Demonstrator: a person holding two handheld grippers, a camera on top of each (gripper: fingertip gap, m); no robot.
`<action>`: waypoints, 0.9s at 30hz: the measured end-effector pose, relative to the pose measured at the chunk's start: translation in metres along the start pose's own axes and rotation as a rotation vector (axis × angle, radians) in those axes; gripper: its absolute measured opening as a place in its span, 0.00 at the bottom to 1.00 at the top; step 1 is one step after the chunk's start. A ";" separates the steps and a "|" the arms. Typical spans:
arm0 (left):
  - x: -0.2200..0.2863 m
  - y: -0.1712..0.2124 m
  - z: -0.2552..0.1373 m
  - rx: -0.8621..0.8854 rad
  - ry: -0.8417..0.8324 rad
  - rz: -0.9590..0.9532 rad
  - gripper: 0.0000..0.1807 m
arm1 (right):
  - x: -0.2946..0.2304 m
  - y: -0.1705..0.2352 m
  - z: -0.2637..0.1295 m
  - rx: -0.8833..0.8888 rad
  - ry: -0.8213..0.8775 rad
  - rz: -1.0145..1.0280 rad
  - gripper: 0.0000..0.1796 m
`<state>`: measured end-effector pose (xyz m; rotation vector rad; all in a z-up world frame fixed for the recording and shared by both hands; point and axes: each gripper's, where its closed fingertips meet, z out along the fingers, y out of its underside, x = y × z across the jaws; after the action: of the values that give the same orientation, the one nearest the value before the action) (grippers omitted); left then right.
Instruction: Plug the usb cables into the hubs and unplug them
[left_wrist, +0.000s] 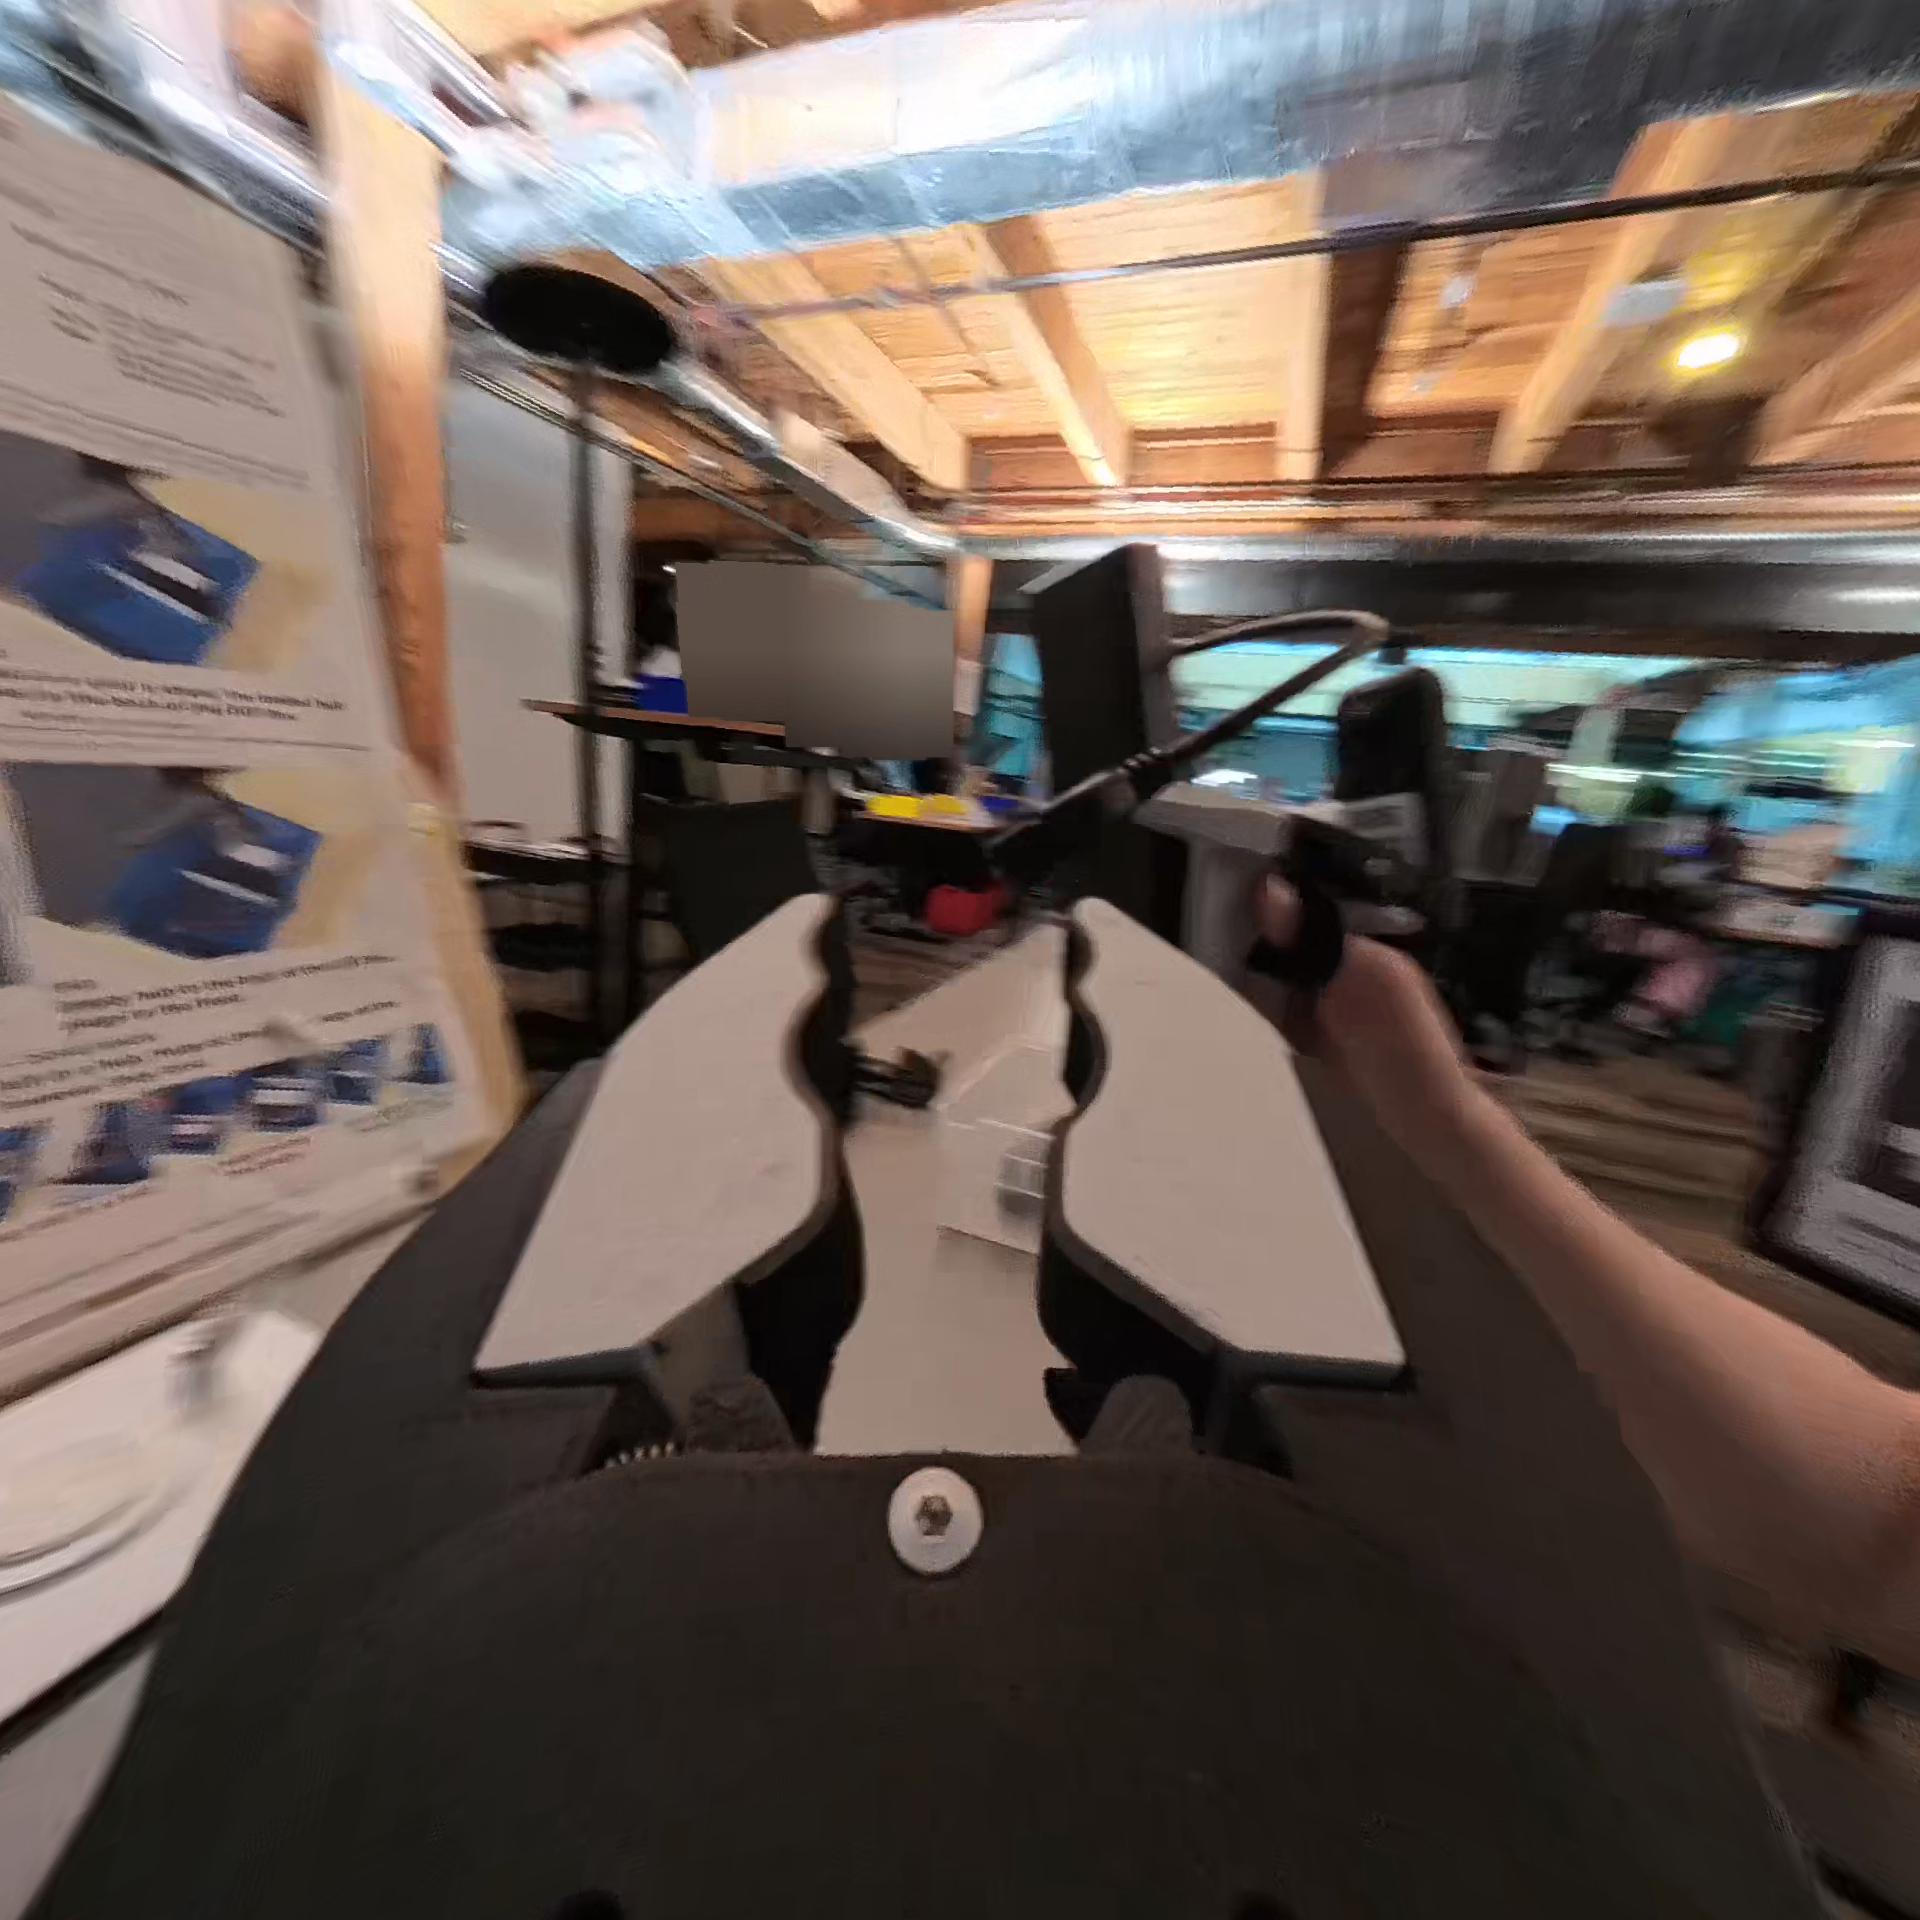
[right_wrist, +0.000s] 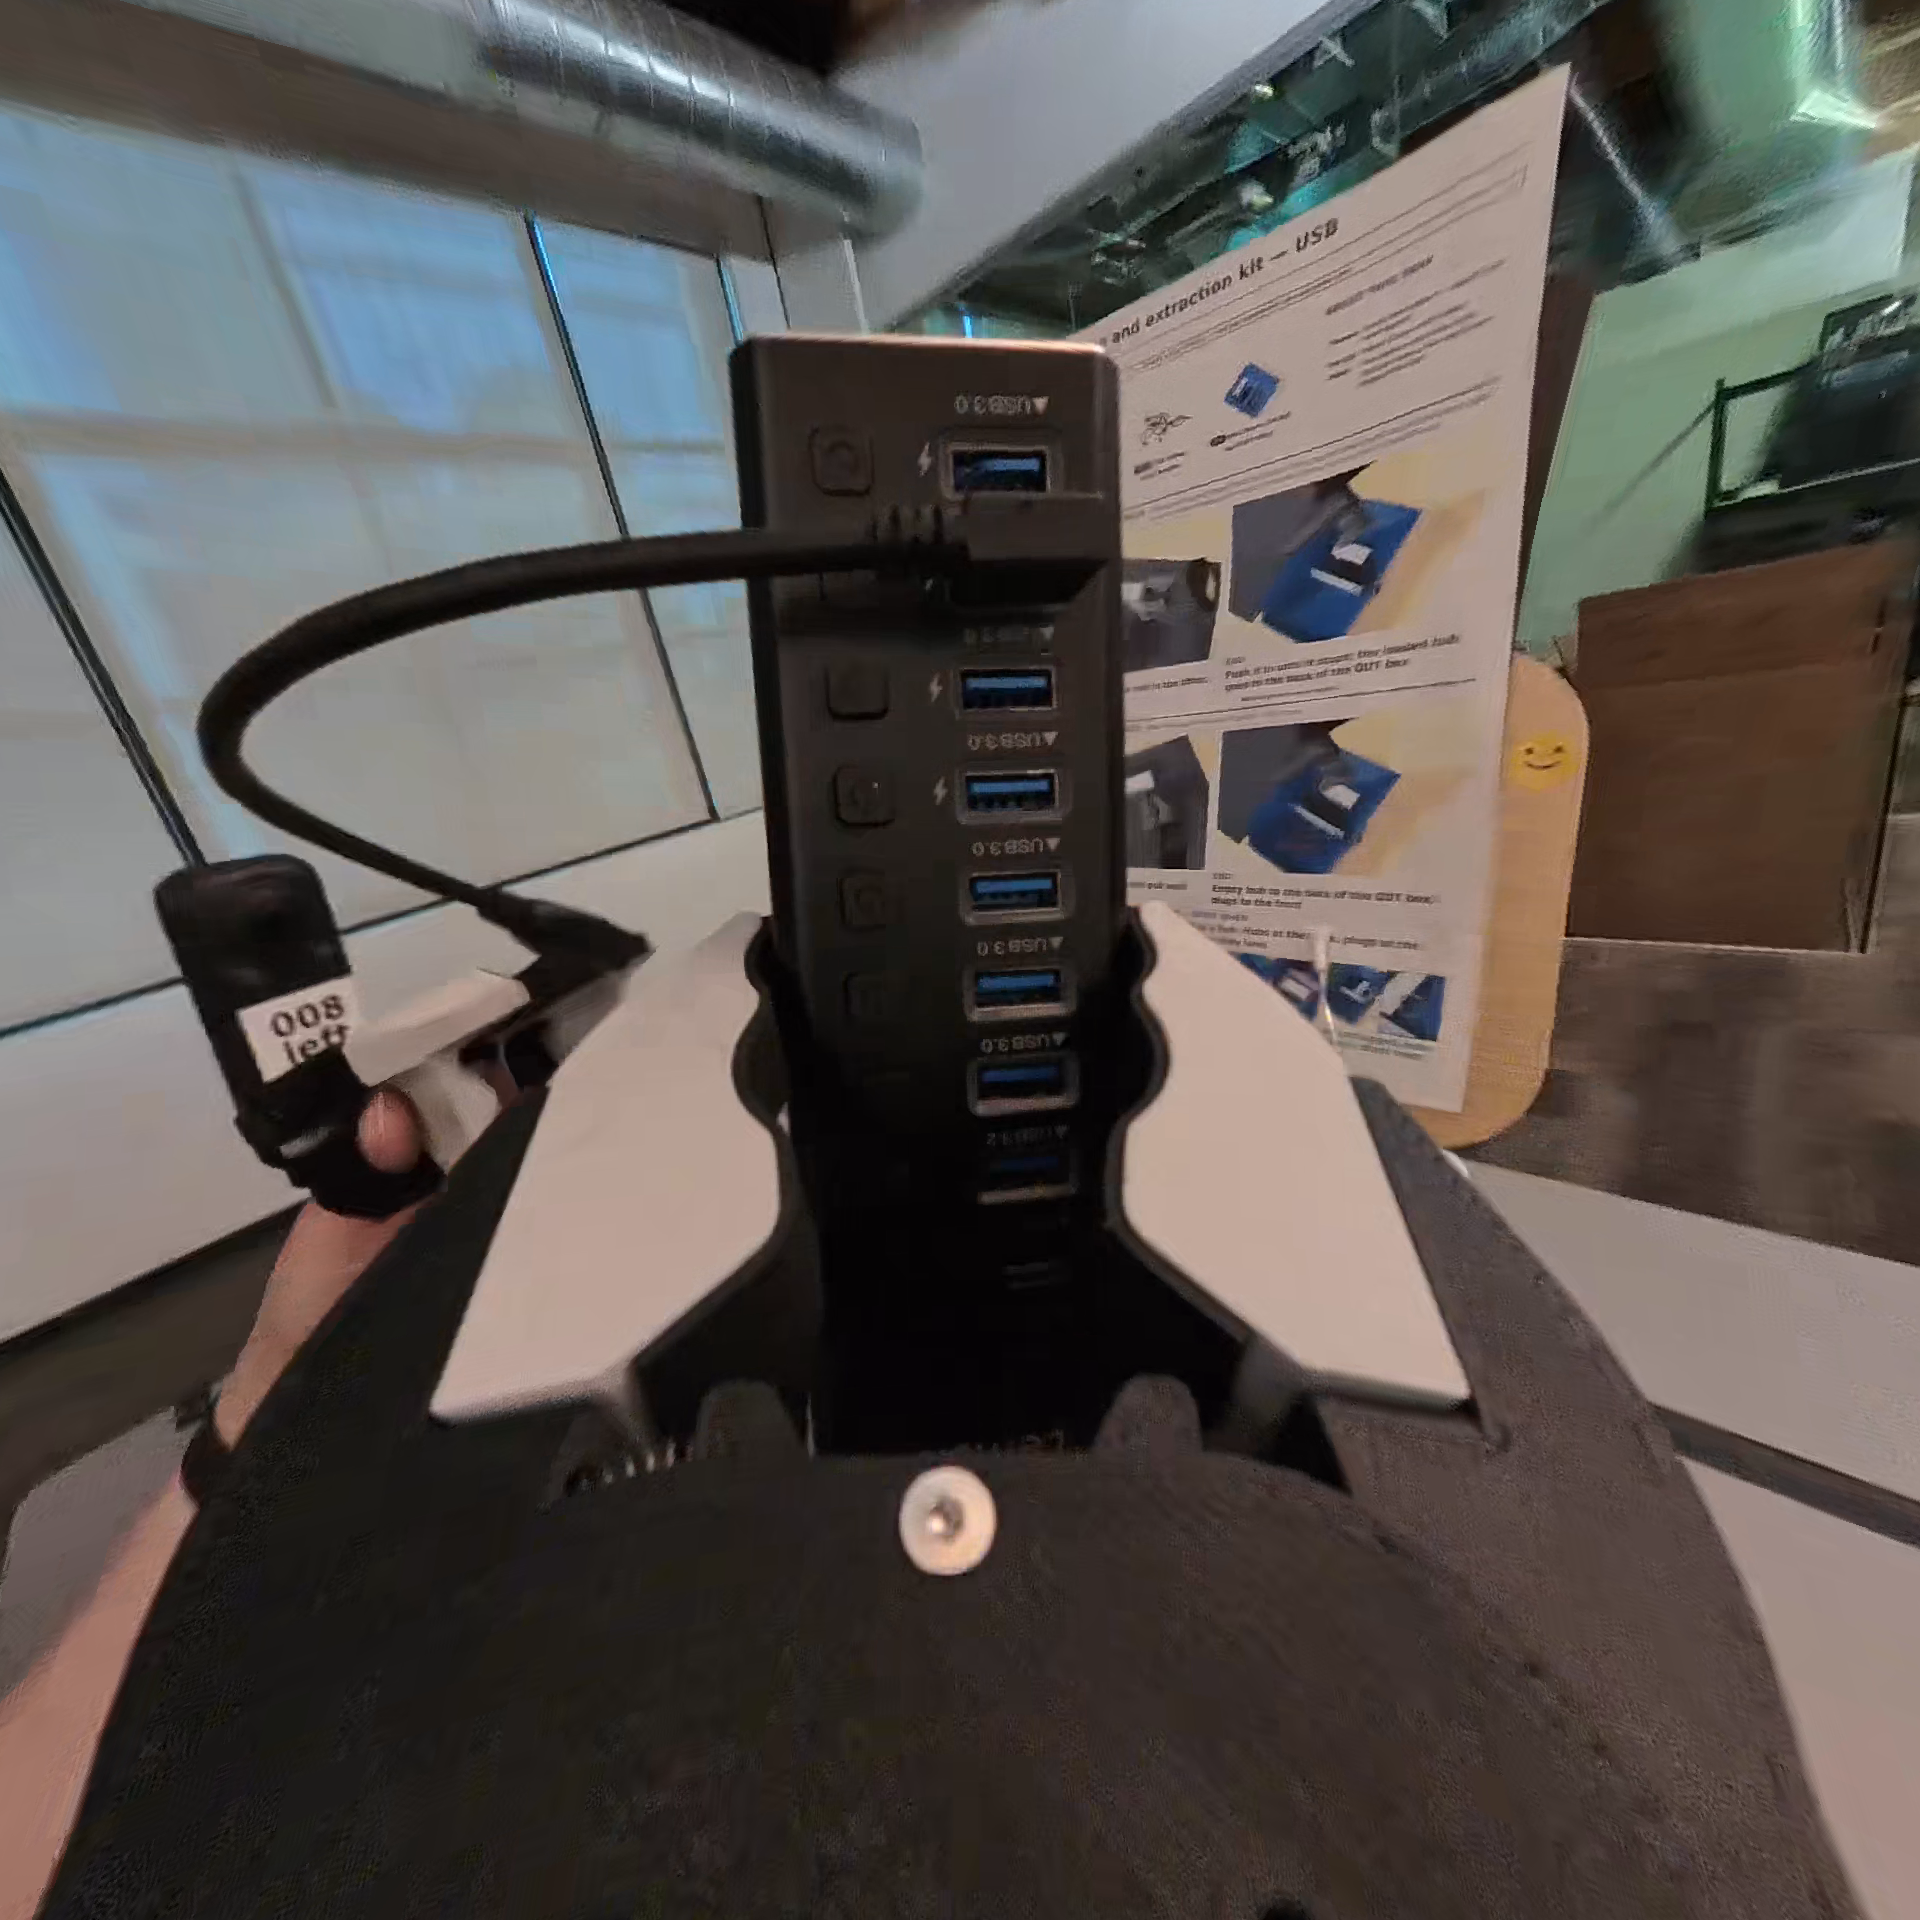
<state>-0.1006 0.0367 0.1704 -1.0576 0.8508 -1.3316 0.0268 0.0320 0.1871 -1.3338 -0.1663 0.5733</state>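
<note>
My right gripper (right_wrist: 945, 935) is shut on a black USB hub (right_wrist: 925, 727) and holds it upright, with its column of blue ports facing me. A short black USB cable (right_wrist: 436, 613) is plugged into the second port from the top by an angled plug (right_wrist: 1029, 545). It loops left and down to my left gripper (right_wrist: 488, 1018). In the left wrist view the left gripper (left_wrist: 951, 914) has its jaws narrowed, and the cable's other plug (left_wrist: 1070, 810) sits at the fingertips, apparently gripped. From there the cable arcs up to the right, towards the hand (left_wrist: 1382, 1008) on the right gripper.
An instruction poster on a board (right_wrist: 1340, 623) stands behind the hub and also shows in the left wrist view (left_wrist: 187, 727). The white table (right_wrist: 1745, 1351) lies below. A cardboard box (right_wrist: 1725, 758) stands at the right, a framed picture (left_wrist: 1849, 1132) at the far right.
</note>
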 end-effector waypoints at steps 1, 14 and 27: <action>0.009 0.007 0.001 -0.047 0.083 -0.040 0.13 | 0.001 0.005 0.003 0.002 0.023 -0.013 0.34; -0.012 -0.071 -0.082 0.047 -0.213 0.037 0.29 | -0.035 0.052 0.018 -0.015 0.140 -0.639 0.34; 0.013 0.013 -0.001 -0.161 0.119 -0.144 0.16 | -0.062 0.102 0.041 -0.099 0.202 -0.875 0.34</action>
<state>-0.0965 0.0233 0.1591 -1.1922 0.9994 -1.4776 -0.0736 0.0501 0.1131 -1.2571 -0.5788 -0.3106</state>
